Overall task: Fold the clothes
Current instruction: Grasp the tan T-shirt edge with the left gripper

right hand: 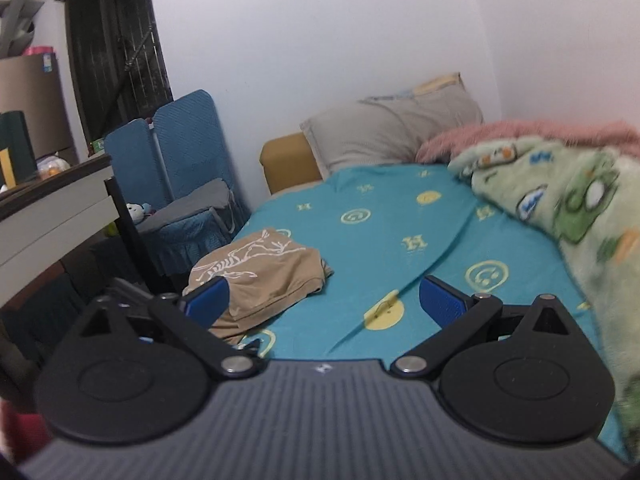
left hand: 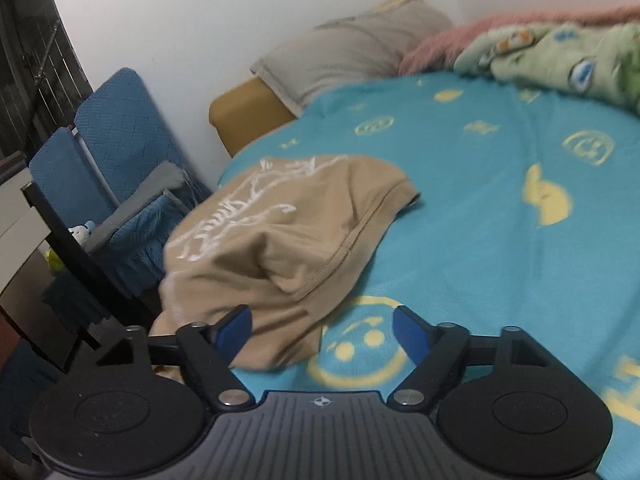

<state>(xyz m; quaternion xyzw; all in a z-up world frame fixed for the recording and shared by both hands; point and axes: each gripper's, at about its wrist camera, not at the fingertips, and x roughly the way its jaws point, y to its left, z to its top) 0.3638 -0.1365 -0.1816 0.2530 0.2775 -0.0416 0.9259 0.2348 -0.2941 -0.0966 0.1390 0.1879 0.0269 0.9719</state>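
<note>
Left wrist view: your left claw (left hand: 322, 330) gapes empty over the tan shirt (left hand: 276, 236) crumpled at the bed (left hand: 480, 208) edge; right claw (right hand: 324, 300) open too. Soft, limp cloth: pinch the hem.

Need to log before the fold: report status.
Left gripper open, nothing held. Right gripper open, empty. Tan shirt crumpled at bed edge, unfolded. Nothing on it; green blanket lies apart.

Crumpled tan garment (left hand: 280, 232) with white print lies near the bed's left edge.
</note>
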